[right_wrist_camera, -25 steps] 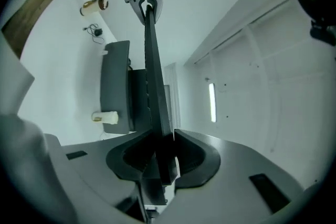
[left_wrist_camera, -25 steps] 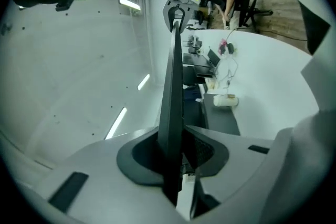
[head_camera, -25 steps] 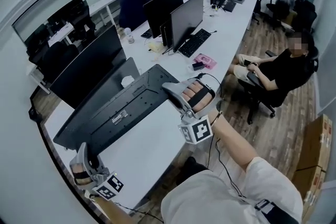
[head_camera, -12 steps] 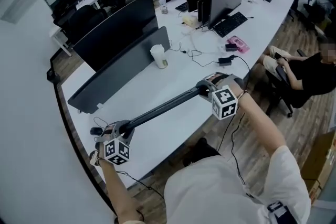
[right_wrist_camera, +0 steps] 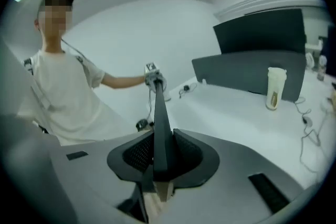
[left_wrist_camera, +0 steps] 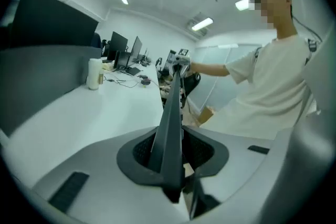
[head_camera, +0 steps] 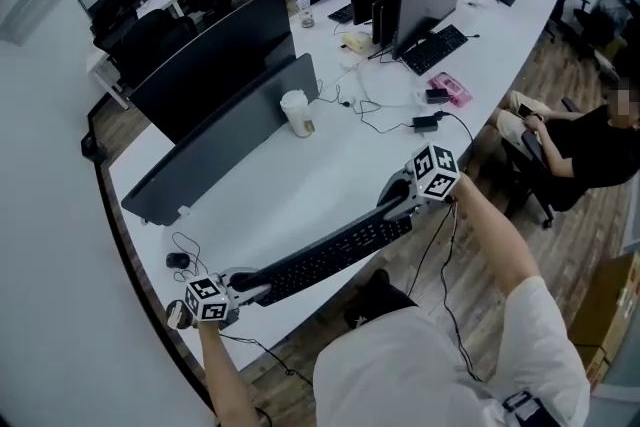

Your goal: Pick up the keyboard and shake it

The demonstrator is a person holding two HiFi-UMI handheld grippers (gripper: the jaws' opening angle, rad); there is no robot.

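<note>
Left gripper [head_camera: 243, 284] and right gripper [head_camera: 402, 201] pinch the keyboard [head_camera: 330, 260] ends; it rolled keys-up, down toward the desk [head_camera: 300, 180]; I think the shaking is ending.

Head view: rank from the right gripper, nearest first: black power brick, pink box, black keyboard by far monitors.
1. Black power brick, just beyond right gripper.
2. Pink box, further along desk.
3. Black keyboard by far monitors, farthest.
</note>
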